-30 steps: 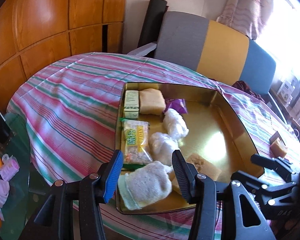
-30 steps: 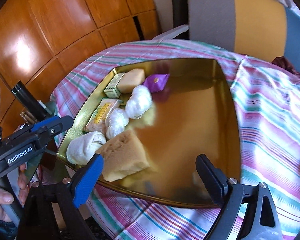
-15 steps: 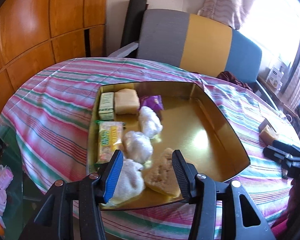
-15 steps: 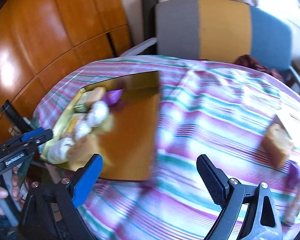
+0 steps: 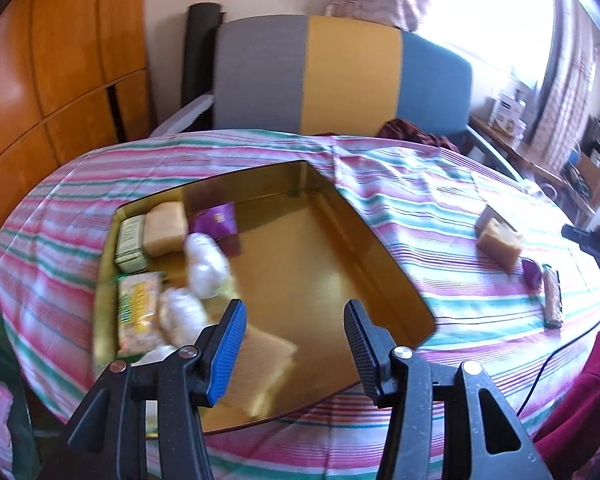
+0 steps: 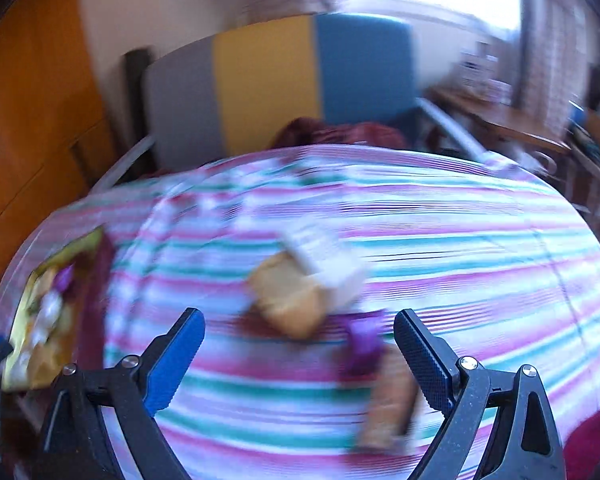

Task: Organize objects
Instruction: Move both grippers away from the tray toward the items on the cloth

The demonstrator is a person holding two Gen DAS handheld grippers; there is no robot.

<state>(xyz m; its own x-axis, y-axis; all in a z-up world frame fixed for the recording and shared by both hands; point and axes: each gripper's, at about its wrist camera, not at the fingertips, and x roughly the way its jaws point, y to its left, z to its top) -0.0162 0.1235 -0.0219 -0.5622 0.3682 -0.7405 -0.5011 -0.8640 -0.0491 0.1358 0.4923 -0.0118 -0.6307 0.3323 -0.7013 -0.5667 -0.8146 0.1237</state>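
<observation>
Swinging: right gripper (image 6: 298, 338) has left the shallow gold metal tray (image 5: 396, 276), now over tan sponge block (image 6: 290, 300) on striped tablecloth (image 6: 460, 248); jaws wide, empty.
Left gripper (image 5: 294, 334): pulled back over tray, jaws apart, empty.

Glossy gold metal tray (image 5: 396, 280) — mirror-smooth — on matt striped cloth (image 5: 452, 216); porous sponge (image 5: 500, 242).

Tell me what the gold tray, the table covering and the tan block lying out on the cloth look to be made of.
The gold tray: likely metal or metallised board with a glossy finish, since it mirrors light and nearby items. The table covering: woven fabric, matte, striped pink, green and white, with creases. The tan block: probably sponge or foam, with a rough, porous-looking face; blur leaves this uncertain.
</observation>
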